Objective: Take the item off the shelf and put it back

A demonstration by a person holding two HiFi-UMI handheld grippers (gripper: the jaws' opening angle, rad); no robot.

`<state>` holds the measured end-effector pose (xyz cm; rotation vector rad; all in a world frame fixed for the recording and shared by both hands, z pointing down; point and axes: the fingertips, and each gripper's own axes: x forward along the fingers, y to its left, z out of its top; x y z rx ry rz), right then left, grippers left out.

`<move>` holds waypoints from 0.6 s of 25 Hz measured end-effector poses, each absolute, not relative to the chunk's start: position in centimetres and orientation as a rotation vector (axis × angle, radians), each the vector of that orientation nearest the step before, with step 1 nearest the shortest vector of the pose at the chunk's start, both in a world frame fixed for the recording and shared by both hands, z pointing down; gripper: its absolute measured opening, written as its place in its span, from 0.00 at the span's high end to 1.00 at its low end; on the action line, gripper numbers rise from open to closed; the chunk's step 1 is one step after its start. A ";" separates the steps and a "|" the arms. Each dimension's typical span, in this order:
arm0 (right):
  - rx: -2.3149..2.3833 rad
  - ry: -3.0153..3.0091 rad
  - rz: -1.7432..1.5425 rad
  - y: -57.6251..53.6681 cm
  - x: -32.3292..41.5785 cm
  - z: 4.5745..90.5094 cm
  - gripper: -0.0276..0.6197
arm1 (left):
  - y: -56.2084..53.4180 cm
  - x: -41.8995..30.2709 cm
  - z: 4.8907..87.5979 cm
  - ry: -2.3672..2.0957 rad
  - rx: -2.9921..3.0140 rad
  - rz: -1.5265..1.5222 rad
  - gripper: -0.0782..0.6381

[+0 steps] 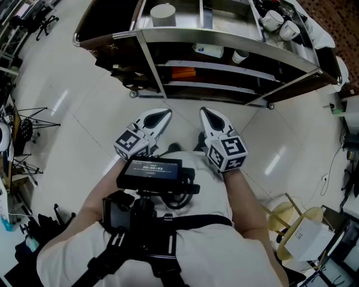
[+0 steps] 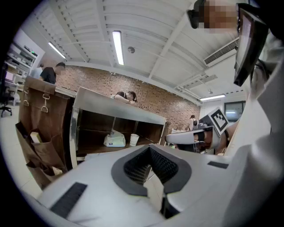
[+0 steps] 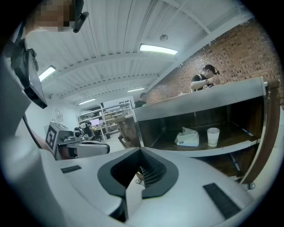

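A metal-framed shelf unit (image 1: 224, 42) stands ahead of me on the floor. On its middle shelf lie a white soft pack (image 1: 208, 50) and a white paper cup (image 1: 240, 56); both show again in the left gripper view, pack (image 2: 114, 140) and cup (image 2: 134, 139), and in the right gripper view, pack (image 3: 187, 138) and cup (image 3: 213, 136). My left gripper (image 1: 161, 117) and right gripper (image 1: 206, 115) are held side by side close to my body, well short of the shelf, pointing at it. Both are shut with nothing between the jaws (image 2: 150, 150) (image 3: 141, 153).
An orange item (image 1: 183, 72) lies on a lower shelf. A white cylinder (image 1: 163, 14) and white mugs (image 1: 280, 22) stand on top. A brown bag (image 2: 40, 133) hangs at the shelf's left end. A tripod (image 1: 28, 120) stands left, a chair (image 1: 303, 224) right.
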<state>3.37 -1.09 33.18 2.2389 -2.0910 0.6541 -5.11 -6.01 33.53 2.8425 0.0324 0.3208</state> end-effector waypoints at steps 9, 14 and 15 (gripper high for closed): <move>2.245 -2.121 0.722 -3.6 10.3 35.1 0.95 | -7.1 1.3 35.3 0.022 2.841 0.443 0.88; 2.227 -2.118 0.764 -5.2 15.0 36.9 0.95 | -8.2 5.2 35.7 -0.006 2.845 0.501 0.88; 2.217 -2.117 0.764 -5.5 16.0 37.2 0.95 | -8.6 6.2 35.7 -0.019 2.845 0.507 0.88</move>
